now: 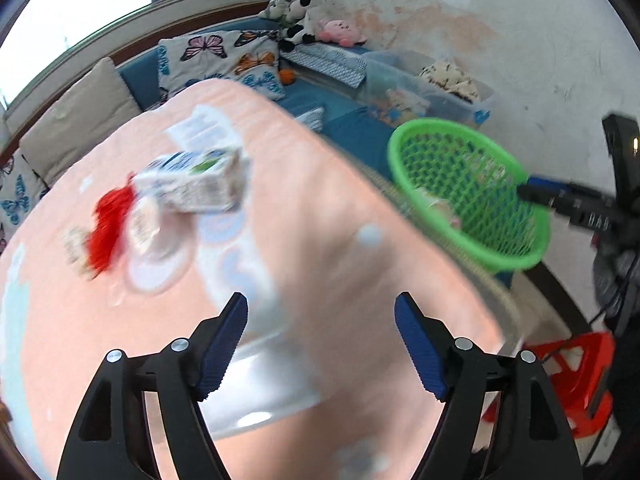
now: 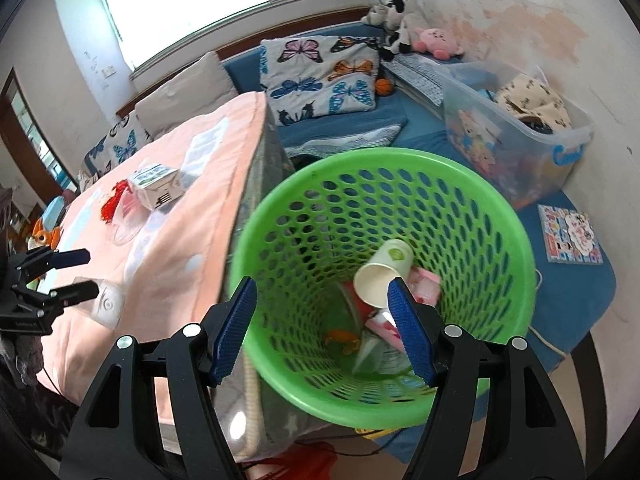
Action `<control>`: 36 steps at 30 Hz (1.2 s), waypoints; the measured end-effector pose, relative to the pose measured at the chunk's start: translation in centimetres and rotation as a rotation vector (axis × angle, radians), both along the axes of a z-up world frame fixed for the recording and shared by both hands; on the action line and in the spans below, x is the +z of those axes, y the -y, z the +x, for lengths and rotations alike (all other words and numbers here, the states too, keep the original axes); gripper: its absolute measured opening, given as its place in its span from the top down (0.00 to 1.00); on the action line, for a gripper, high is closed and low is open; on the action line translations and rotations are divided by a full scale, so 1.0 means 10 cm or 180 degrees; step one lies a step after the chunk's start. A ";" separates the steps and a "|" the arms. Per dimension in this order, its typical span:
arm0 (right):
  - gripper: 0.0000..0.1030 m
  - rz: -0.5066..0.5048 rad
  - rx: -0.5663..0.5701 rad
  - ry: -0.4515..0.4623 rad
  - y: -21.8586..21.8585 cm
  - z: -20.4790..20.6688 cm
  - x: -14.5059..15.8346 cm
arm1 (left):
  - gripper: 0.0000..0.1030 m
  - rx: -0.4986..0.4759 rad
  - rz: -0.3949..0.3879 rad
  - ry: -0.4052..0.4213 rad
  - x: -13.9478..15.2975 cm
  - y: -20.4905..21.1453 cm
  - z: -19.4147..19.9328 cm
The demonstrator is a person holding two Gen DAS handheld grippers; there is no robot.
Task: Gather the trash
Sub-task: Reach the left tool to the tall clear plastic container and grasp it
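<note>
My left fingers are spread wide and hold nothing, hovering over the near part of the peach-covered counter. Farther off to the left lie a milk carton and a red wrapper. My right fingers look closed on the near rim of the green basket, which holds 1 paper cup among other trash.
</note>
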State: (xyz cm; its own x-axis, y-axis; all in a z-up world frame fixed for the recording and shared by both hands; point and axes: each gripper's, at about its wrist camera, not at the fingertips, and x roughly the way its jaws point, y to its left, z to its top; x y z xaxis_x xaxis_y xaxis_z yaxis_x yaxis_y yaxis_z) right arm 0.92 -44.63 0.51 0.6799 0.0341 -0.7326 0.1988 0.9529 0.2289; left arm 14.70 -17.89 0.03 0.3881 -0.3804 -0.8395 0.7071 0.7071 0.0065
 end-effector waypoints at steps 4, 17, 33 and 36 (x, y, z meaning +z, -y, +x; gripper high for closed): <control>0.33 -0.0032 0.0081 -0.0025 -0.20 0.11 0.04 | 0.22 -0.0119 0.0163 0.0092 -0.06 -0.25 0.00; 0.33 -0.0139 0.0296 -0.0129 -0.71 0.43 0.11 | 0.17 -0.0913 0.0561 0.0227 -0.31 -0.42 -0.01; 0.33 -0.0208 0.0477 -0.0254 -0.98 0.79 0.06 | 0.20 -0.1378 0.0516 -0.0061 -0.49 -0.36 0.14; 0.33 -0.0232 0.0548 -0.0266 -1.04 0.87 0.06 | 0.24 -0.1343 0.0423 -0.0106 -0.49 -0.37 0.15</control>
